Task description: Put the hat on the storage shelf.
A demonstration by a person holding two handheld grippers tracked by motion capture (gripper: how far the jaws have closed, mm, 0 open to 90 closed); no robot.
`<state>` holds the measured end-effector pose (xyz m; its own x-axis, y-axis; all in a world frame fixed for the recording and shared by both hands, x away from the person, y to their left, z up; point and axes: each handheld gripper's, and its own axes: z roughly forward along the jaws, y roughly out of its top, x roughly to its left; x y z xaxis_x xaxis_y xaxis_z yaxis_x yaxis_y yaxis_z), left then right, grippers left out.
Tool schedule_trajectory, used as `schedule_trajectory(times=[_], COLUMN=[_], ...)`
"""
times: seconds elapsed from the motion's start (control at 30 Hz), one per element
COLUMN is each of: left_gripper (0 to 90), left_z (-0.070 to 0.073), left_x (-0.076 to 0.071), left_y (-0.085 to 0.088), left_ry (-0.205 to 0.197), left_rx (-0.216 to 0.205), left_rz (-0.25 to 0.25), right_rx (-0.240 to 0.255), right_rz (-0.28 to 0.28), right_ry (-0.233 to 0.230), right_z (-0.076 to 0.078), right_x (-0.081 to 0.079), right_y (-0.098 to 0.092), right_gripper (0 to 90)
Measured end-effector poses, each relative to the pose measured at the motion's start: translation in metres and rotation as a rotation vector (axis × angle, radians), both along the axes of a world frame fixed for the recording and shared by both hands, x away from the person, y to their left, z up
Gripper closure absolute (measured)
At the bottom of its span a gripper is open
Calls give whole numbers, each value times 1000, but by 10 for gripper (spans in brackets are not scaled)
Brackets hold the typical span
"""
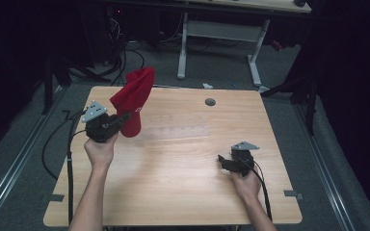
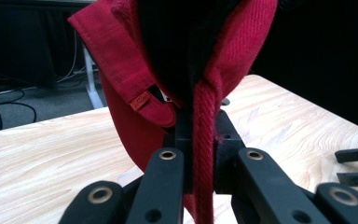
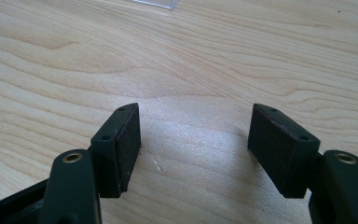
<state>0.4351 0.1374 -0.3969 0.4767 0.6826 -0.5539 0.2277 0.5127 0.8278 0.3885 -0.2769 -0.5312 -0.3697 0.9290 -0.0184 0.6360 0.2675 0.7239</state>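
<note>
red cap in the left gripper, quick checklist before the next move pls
1. Left gripper shut on the red cap: ok, the jaws pinch a fold of the fabric.
2. Cap clear of the table: ok, it is held up above the far left corner.
3. Right gripper free: ok, its jaws are open with nothing between them.
4. Right gripper apart from the cap: ok, it sits low at the near right.
5. How firm the pinch is: cannot tell.

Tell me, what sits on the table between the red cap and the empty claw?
Nothing: in the high view, bare wooden table lies between the red cap and the right claw.
</note>
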Motion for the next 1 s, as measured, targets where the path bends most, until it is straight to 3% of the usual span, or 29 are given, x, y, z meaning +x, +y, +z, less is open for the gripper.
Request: schedule_trajectory(times=[0.57,0.93,1.0], left_gripper=[845,844,844], left_z=[-16,-27,-30], left_x=[19,22,21], left_y=[-3,-11,-11], left_ry=[-17,-31,-33], left_rx=[1,53,42], left_rz=[-6,-4,2], right_rx=[-1,0,0], right_rz=[2,3,4], right_ry=[-1,0,0], right_z=[0,0,0], right_x=[0,0,0], right_y=[0,1,1], right_gripper=[347,347,347])
